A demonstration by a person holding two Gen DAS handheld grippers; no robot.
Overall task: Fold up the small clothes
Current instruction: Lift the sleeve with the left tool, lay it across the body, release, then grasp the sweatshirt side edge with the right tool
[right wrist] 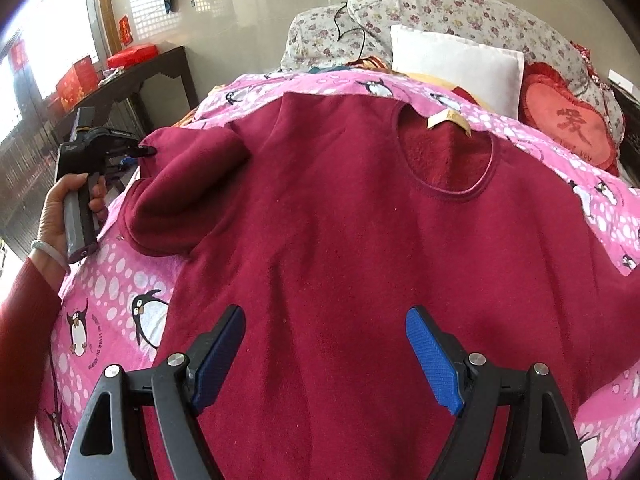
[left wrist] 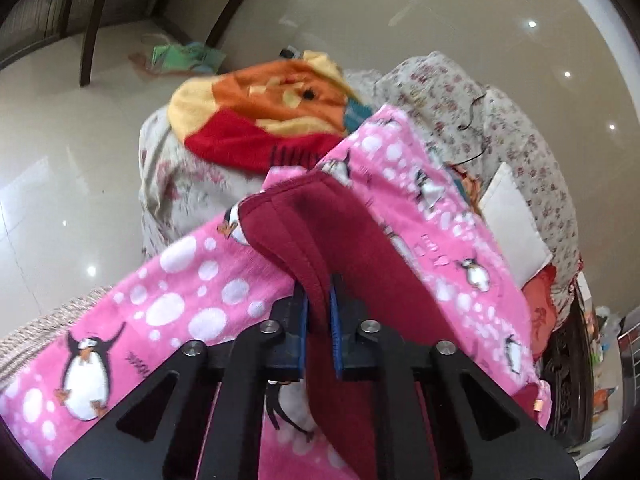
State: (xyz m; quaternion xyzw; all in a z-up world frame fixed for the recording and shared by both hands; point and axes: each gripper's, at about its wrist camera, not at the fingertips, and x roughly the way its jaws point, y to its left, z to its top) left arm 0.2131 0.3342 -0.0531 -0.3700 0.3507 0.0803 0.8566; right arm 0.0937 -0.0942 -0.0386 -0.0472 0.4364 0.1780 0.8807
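A dark red fleece top [right wrist: 340,240] lies spread on a pink penguin blanket [right wrist: 116,280], neck opening and tan label [right wrist: 448,120] at the far end. My left gripper [left wrist: 319,304] is shut on the top's left sleeve [left wrist: 320,232], lifting its cuff; it also shows in the right wrist view [right wrist: 146,151], pinching the sleeve [right wrist: 188,184] at the top's left side. My right gripper [right wrist: 326,356] is open and empty, hovering over the lower middle of the top.
A white pillow [right wrist: 456,64], a red heart cushion [right wrist: 568,124] and floral bedding [right wrist: 420,8] lie at the bed's head. An orange and yellow plush blanket [left wrist: 264,116] lies beyond the sleeve. A dark side table [right wrist: 132,80] with red boxes stands left.
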